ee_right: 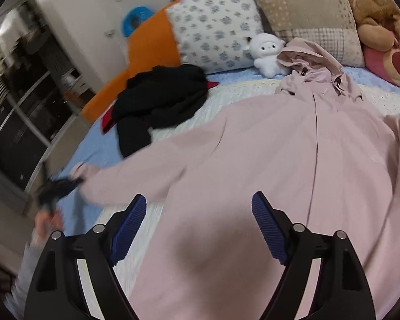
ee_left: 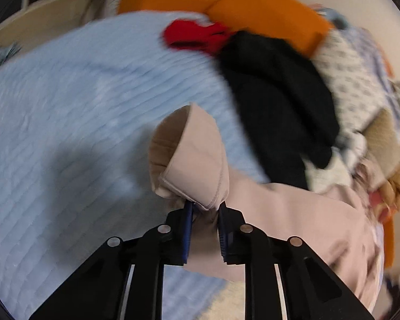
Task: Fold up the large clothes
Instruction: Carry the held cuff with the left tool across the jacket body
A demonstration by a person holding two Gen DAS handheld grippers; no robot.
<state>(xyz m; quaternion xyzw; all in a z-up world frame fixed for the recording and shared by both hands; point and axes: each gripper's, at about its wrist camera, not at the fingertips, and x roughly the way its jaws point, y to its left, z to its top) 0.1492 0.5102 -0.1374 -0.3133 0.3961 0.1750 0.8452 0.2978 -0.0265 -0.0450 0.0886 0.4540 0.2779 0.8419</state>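
**Sleeve cuff gripped, body of the jacket spread on the bed**

The pink hooded jacket [ee_right: 293,160] lay front-up on the bed [ee_right: 98,154], hood toward the pillows at twelve o'clock in the right wrist view and one sleeve stretched out toward nine o'clock. The left tool [ee_left: 205,213] was clamped narrow on the sleeve cuff [ee_left: 192,160], its blue pads pinching a bunched wad of fabric while the cuff opening stood free above the fingertips. In the right wrist view that tool appeared as a dark blurred shape at the sleeve's end, near eight o'clock. The right tool [ee_right: 200,226] hung with jaws wide over the jacket's lower body, nothing between its pads; whether they brushed the cloth could not be told through the motion blur.

The step in hand was judged to be carrying the sleeve in across the chest.

Risks from here:
- The grip took only a gathered pinch near the cuff edge, so a quick pull might strip the cloth out of the pads.
- With the body unpinned by the right tool, dragging the sleeve could slide the whole jacket and wrinkle it.
- The black garment [ee_right: 160,101], lying just beside the sleeve at ten o'clock, could be snagged.
- The white plush toy [ee_right: 266,53] beside the hood crowded later folds.
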